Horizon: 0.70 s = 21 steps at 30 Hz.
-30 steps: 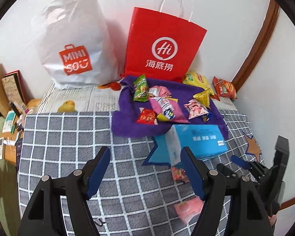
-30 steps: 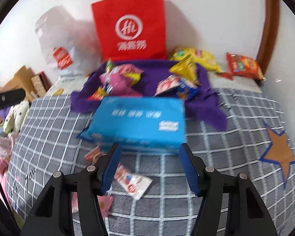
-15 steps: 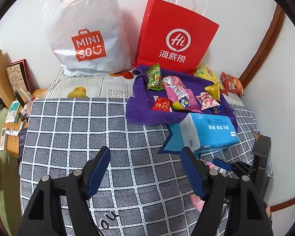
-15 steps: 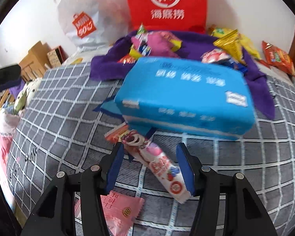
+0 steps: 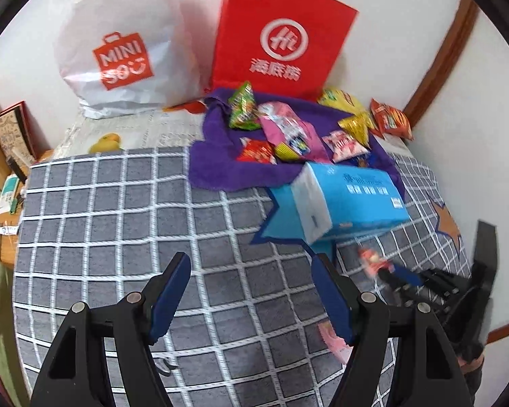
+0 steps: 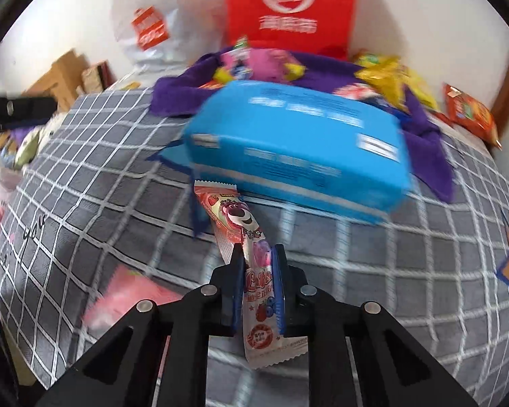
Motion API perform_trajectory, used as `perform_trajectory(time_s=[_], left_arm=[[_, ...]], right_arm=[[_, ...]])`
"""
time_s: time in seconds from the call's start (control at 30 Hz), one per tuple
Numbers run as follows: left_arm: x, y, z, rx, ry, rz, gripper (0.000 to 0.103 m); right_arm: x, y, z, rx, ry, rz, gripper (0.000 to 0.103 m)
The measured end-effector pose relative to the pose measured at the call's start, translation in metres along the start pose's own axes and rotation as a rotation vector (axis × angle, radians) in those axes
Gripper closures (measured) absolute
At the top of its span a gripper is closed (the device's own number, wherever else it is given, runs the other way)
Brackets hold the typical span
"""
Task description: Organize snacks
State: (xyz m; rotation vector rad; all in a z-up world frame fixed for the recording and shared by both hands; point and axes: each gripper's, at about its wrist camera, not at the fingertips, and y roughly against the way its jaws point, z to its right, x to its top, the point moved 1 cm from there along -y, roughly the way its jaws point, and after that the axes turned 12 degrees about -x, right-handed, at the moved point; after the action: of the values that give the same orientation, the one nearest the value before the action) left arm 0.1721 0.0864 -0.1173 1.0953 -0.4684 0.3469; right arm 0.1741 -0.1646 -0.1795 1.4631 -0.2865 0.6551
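Observation:
My right gripper (image 6: pixel 257 257) is shut on a long pink bear-print snack packet (image 6: pixel 236 220), held just above the checked cover in front of the blue tissue pack (image 6: pixel 298 146). The packet shows in the left wrist view (image 5: pixel 373 259) beside the right gripper (image 5: pixel 403 276). My left gripper (image 5: pixel 251 268) is open and empty over the grey checked cover (image 5: pixel 118 210). Several snacks (image 5: pixel 288 132) lie on a purple towel (image 5: pixel 213 169) behind the tissue pack (image 5: pixel 346 200).
A red paper bag (image 5: pixel 281 34) and a white MINISO bag (image 5: pixel 118 44) stand against the back wall. A pink packet (image 6: pixel 129 298) lies on the cover at lower left. An orange packet (image 6: pixel 471 112) lies at the far right. Clutter sits beyond the left edge.
My right gripper closed on the pink bear-print packet and lifted it. The left gripper shifted slightly, still open.

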Motion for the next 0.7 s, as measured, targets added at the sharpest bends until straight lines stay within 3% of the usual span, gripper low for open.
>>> perform_trajectory(time_s=[0.17,0.37,0.47,0.7], left_arm=[[-0.014,-0.025,0.02,-0.031,-0.037,-0.052,0.031],[-0.027,-0.053,0.05,-0.1,-0.082,-0.115,0.031],[-0.036,-0.064,0.066,-0.152,-0.119,-0.153,0.031],[-0.06,-0.084,0.08,-0.224,-0.197,-0.238,0.031]], right_arm=[[-0.017,0.012,0.057,-0.103,-0.129,0.021,0.087],[-0.028,-0.01,0.115,-0.179,-0.319,-0.038,0.086],[-0.03,-0.021,0.117,-0.159,-0.328,-0.044,0.083],[-0.033,-0.022,0.108,-0.199,-0.295,0.019,0.08]])
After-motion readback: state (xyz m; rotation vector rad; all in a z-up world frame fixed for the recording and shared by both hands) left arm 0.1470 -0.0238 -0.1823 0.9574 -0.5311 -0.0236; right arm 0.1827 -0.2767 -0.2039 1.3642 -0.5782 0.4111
